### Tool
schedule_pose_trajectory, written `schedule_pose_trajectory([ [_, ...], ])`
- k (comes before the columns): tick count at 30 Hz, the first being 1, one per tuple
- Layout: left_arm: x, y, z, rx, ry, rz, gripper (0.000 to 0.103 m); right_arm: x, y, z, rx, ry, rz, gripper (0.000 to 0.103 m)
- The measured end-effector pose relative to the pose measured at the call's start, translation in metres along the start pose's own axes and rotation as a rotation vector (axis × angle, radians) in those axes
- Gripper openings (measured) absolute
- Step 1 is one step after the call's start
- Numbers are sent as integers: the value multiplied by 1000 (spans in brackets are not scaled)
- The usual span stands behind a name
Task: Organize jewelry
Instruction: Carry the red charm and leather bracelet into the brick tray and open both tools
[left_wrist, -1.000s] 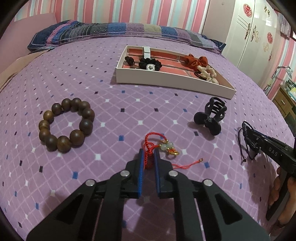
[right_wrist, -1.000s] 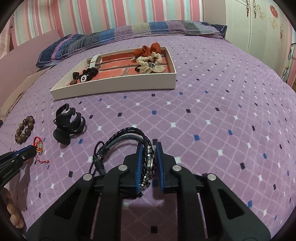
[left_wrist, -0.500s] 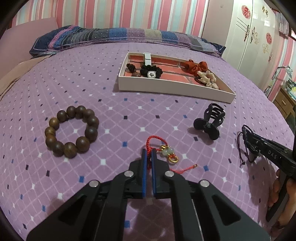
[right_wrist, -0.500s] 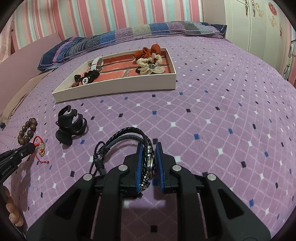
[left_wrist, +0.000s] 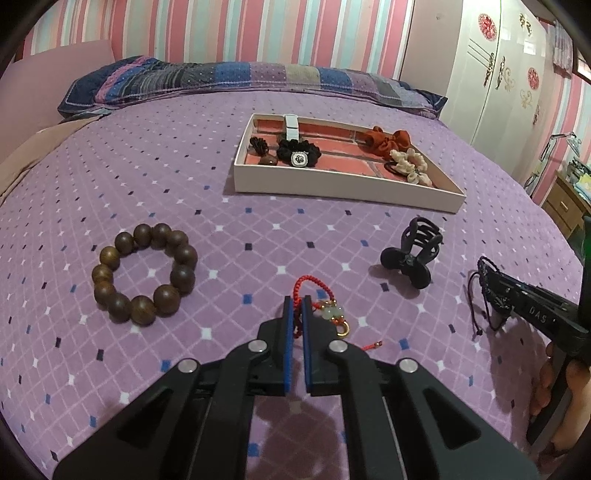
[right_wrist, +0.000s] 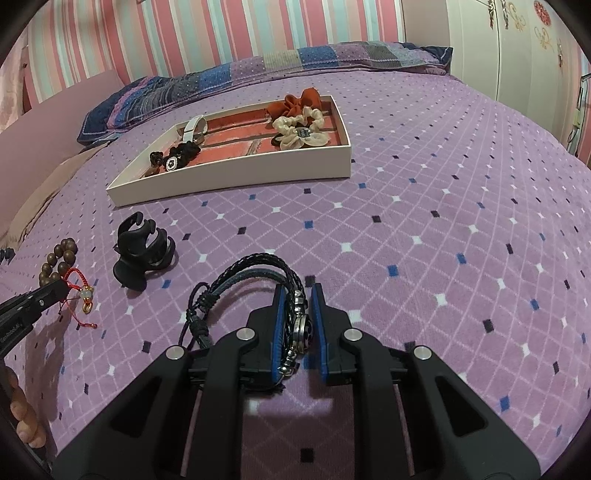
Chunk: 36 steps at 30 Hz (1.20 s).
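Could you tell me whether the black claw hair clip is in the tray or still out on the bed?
Out. The black claw hair clip lies on the purple bedspread, in front of the tray.

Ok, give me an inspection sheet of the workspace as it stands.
Surface: purple diamond-patterned bedspread, flat.
Job's things: white tray holds a black scrunchie, red scrunchie, cream scrunchie and white band. Outside the tray: wooden bead bracelet, black hair claw clip, both on the bedspread.
Clutter: nothing seen.
Grippers: left claw shut on the red cord charm; right claw shut on the black braided bracelet.
Cables: nothing seen.
Surroundings: striped wall, patchwork pillow, white wardrobe.
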<state>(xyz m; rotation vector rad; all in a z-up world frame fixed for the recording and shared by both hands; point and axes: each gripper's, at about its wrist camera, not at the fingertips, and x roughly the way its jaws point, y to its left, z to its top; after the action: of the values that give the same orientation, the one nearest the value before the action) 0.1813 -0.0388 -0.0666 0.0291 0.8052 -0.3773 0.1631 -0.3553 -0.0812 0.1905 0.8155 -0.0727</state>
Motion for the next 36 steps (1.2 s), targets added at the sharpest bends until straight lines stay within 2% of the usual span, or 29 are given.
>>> schedule_pose_trajectory([
  [6,15,2,-5,-2,58,0,5,0,0,0,2,0,1,15],
  [23,21,1,-1,12,70,0,6,0,-1,0,1,0,1,15],
  [36,-16,-8,13,38,-60,-19,5,-14,0,11,13,-45,6,15],
])
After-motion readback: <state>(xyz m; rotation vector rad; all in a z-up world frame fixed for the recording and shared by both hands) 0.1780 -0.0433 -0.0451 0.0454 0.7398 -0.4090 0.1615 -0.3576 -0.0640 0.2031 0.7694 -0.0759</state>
